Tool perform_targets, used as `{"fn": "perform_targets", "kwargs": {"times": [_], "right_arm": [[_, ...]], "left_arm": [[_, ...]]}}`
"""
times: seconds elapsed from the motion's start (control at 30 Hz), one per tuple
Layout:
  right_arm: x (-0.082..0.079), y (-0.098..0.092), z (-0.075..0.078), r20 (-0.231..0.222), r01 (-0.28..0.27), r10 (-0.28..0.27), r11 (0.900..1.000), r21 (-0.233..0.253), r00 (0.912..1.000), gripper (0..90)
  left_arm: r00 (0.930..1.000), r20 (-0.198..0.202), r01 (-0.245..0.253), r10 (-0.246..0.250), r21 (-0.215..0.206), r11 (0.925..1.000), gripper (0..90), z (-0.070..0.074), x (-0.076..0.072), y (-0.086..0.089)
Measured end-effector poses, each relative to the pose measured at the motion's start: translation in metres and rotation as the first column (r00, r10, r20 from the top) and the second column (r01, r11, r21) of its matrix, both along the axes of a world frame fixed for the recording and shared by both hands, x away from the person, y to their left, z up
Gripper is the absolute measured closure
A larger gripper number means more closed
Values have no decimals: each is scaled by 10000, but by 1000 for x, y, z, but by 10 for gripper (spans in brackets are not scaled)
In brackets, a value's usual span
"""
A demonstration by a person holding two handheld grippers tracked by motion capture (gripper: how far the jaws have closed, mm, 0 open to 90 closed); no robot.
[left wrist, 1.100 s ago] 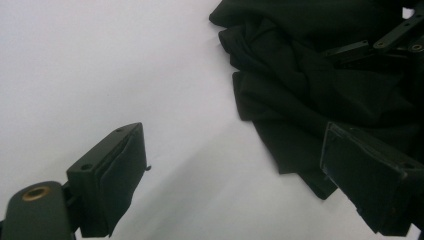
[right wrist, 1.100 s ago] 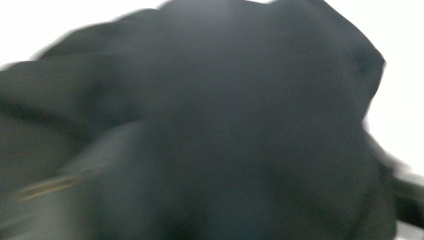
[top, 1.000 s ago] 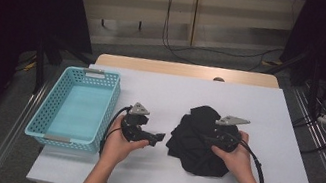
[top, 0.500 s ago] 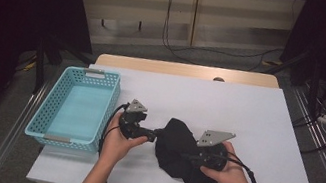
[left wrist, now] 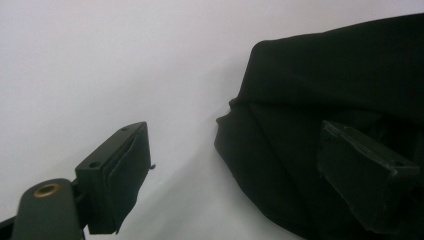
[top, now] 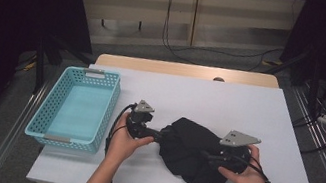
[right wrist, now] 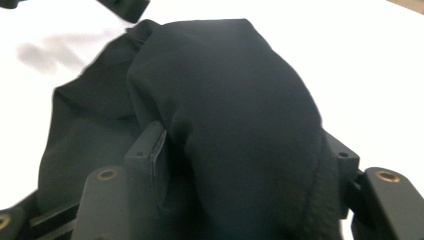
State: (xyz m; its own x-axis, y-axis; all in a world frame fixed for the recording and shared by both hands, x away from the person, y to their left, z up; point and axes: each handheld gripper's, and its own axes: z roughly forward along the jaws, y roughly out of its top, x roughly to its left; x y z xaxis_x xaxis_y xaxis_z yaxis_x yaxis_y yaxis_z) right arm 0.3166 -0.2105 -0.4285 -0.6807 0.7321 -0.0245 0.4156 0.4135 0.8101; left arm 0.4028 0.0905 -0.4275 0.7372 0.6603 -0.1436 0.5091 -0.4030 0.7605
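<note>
A crumpled black cloth [top: 189,149] lies on the white table [top: 229,108], near its front edge. My right gripper [top: 208,156] comes in from the right with a thick fold of the cloth [right wrist: 235,115] bunched between its jaws, which press it from both sides. My left gripper [top: 163,136] points at the cloth's left edge. In the left gripper view its jaws stand wide apart, one over bare table, the other over the cloth [left wrist: 320,95]. A jaw of the left gripper [right wrist: 125,7] shows at the top of the right gripper view.
A light blue plastic basket [top: 55,103] stands at the table's left edge, nothing in it. White tabletop stretches behind and to the right of the cloth. Beyond the table are a wooden ledge [top: 185,70] and cables on the floor.
The right gripper has dragged the cloth toward the person and left, so the cloth now sits lower and flatter. The left gripper has closed in on the cloth's left edge.
</note>
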Motion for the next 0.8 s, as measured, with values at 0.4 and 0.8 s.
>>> {"fn": "perform_targets", "kwargs": {"times": [0.4, 0.8], "right_arm": [[-7, -24, -1, -53, 683, -682, 9975, 154, 9977, 483], [-10, -15, -6, -219, 212, -208, 9995, 215, 9995, 727]], "left_arm": [[9984, -310, 471, -466, 134, 9988, 262, -16, 21, -28], [9928, -138, 1189, -1187, 95, 9929, 672, -20, 21, -48]]}}
